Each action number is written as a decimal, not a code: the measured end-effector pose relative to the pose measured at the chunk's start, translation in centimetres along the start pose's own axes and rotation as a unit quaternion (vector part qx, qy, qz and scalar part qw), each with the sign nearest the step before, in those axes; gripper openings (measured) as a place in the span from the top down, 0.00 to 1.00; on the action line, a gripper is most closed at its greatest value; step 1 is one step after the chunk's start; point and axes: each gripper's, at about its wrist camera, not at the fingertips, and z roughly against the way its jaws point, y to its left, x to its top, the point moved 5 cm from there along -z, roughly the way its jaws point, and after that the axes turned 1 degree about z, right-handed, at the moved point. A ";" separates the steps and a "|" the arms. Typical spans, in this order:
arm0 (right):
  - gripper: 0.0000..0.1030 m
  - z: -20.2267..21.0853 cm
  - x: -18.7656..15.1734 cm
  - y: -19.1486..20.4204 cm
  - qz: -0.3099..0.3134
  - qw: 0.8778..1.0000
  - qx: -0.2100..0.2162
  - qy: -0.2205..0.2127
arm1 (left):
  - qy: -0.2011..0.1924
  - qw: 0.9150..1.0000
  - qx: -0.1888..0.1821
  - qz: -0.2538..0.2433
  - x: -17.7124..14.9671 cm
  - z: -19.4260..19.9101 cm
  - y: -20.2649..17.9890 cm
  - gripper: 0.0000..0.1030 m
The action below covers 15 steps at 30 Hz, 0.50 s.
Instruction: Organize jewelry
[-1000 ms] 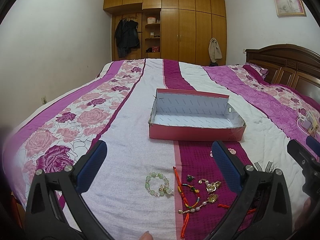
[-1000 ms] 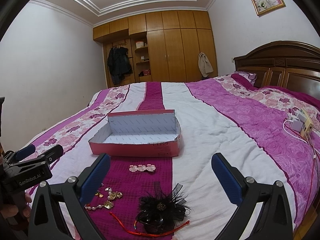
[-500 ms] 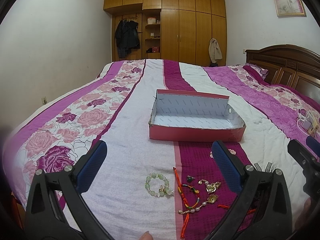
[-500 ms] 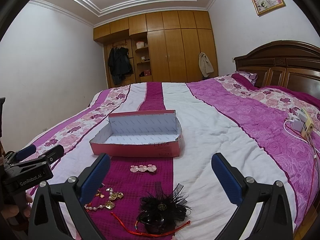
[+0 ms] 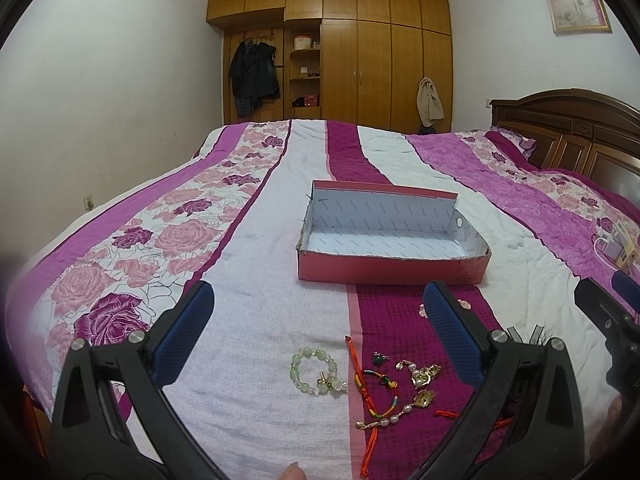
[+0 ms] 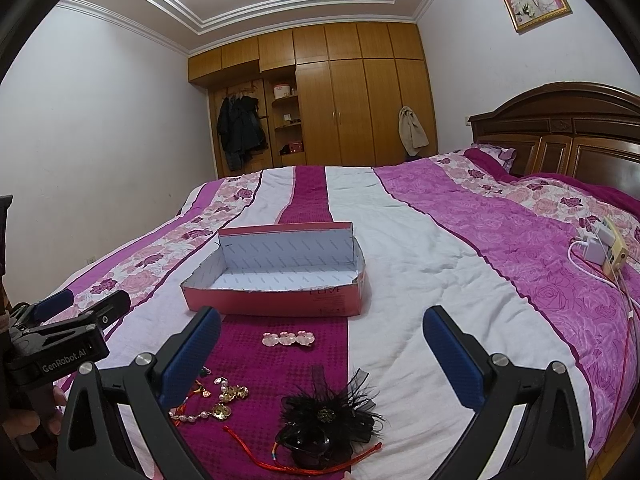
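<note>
Where the right gripper (image 6: pixel 320 352) finger hides beads, left gripper (image 5: pixel 316 332) likewise wide apart, empty.

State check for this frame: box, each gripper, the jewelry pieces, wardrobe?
Pink box: open, empty.
Left gripper: open, holding nothing.
Right gripper: open, holding nothing.
Green bead bracelet: loose on the bedspread.
Black feather hairpiece: on the bedspread.
Wardrobe doors: closed.

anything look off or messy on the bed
Yes: the jewelry lies loose on the bedspread, none in the empty pink box. The red cord tangles with a pearl bracelet. The box rim looks ragged, one end splayed outward.
</note>
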 end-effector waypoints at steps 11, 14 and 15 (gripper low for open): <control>0.00 0.0 0.0 0.0 0.000 1.000 0.002 -0.002 | 0.000 1.000 0.000 0.000 0.0 0.0 -0.1 0.05; 0.00 0.0 0.1 0.0 0.001 1.000 0.002 -0.002 | -0.001 1.000 0.000 0.000 0.0 0.0 -0.1 0.05; 0.00 0.0 0.0 0.0 0.001 1.000 0.002 -0.002 | -0.001 1.000 0.000 0.000 0.0 0.0 -0.1 0.05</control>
